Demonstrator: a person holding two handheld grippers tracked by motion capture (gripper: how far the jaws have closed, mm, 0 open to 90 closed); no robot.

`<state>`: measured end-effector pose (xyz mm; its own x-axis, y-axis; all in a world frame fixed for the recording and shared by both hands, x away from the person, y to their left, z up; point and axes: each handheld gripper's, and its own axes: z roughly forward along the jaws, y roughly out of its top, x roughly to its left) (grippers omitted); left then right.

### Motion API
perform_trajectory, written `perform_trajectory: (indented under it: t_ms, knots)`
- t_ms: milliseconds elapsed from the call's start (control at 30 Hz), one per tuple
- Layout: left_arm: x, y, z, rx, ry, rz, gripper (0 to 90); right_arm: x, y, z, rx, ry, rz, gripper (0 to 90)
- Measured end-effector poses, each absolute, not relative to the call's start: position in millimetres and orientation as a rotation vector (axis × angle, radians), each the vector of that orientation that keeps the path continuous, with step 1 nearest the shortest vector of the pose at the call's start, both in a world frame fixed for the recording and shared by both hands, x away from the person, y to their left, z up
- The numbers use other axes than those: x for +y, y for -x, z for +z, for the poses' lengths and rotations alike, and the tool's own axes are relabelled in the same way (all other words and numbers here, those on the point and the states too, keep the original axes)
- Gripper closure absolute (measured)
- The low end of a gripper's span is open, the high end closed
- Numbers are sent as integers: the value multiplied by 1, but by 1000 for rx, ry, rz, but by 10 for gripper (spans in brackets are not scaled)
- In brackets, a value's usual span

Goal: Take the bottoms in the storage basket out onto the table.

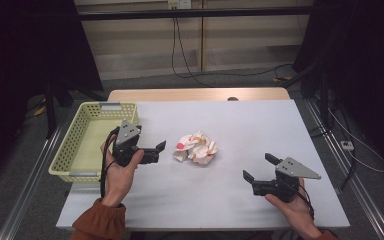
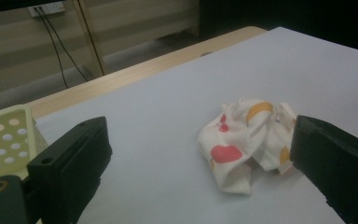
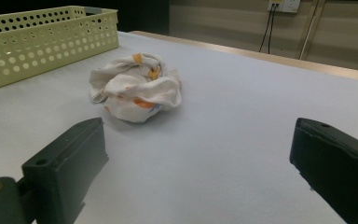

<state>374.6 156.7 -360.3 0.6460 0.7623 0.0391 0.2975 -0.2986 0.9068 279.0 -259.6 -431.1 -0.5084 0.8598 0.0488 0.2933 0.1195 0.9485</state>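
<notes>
Cloth (image 1: 196, 147), crumpled into a white bundle with red and orange prints, lies on the white sheet of the desk (image 1: 250, 125), a little left of the middle of the high view. Your left gripper (image 1: 156, 151) sits at centre left of that frame, just beside the cloth and not touching it, with its jaws spread wide and nothing between them. In the left gripper view the cloth (image 2: 244, 140) lies at centre right, close against the right-hand jaw. Your right gripper (image 1: 261, 167) rests at the lower right of the high view, well apart from the cloth, jaws also wide and holding nothing. In the right gripper view the cloth (image 3: 137, 87) sits left of centre, beyond the jaws. The yellow-green perforated basket (image 1: 75, 141) stands at the left edge of the desk, behind your left hand (image 1: 120, 172); it also shows at the upper left of the right gripper view (image 3: 42, 39).
</notes>
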Motion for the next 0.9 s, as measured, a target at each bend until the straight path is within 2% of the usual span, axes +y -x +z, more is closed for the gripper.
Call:
perform_trajectory:
  t_ms: [900]
  knots:
    - [187,-330,-380,845,-1881,653,57,-259,-280,-431,1876,-1114,1394,37]
